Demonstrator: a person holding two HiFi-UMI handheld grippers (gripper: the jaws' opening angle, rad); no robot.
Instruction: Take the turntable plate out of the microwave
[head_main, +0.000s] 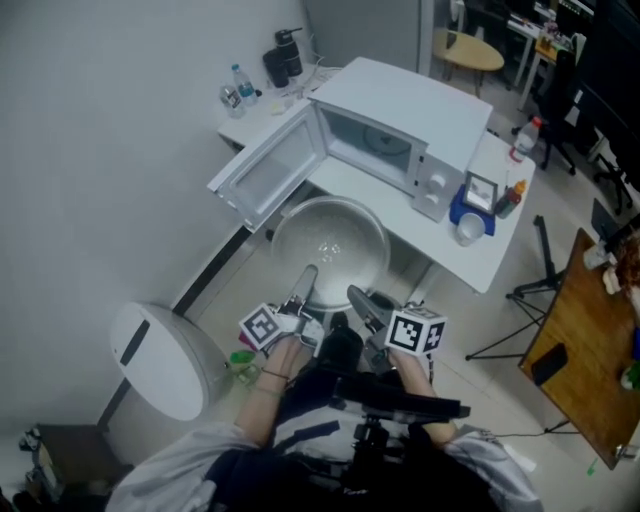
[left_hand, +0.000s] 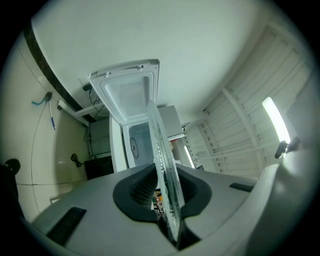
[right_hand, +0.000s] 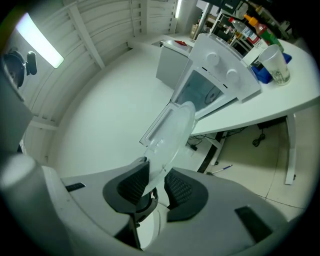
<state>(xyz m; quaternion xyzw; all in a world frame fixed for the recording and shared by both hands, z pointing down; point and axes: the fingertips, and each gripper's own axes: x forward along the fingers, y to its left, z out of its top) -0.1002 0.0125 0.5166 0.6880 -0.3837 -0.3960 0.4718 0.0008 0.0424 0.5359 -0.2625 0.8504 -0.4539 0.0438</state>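
— So, is the left gripper (left_hand: 166, 195) holding something?

— Yes. Its jaws are squeezed on the rim of the glass plate (head_main: 330, 245). You see the glass edge-on, right between the dark pads.

— And the right gripper (right_hand: 156, 187)?

— Same thing. It pinches the rim just beside the left one, with its jaws a bit wider apart.

— Where is the plate?

— Out of the microwave (head_main: 400, 120). It hangs in the air by the front edge of the table (head_main: 470, 262), near the open door (head_main: 268, 170). Only the near rim is held. The far side sticks out with nothing under it.

— Is that hard?

— I think so. Glass is smooth and heavy, and both grips are on one side, so the far side will want to dip. Squeeze firmly and let neither gripper loosen.

— What else?

— Move both hands as one. If one goes faster, the plate twists and could slip out. Keep it flat and go slowly.

— Anything to bump?

— The door's corner looks close to the plate's left rim, so steer clear of it. A white bin (head_main: 165, 360) stands low on the left too.

— And after that?

— I'd pick a bare spot on the table and lower the plate gently.
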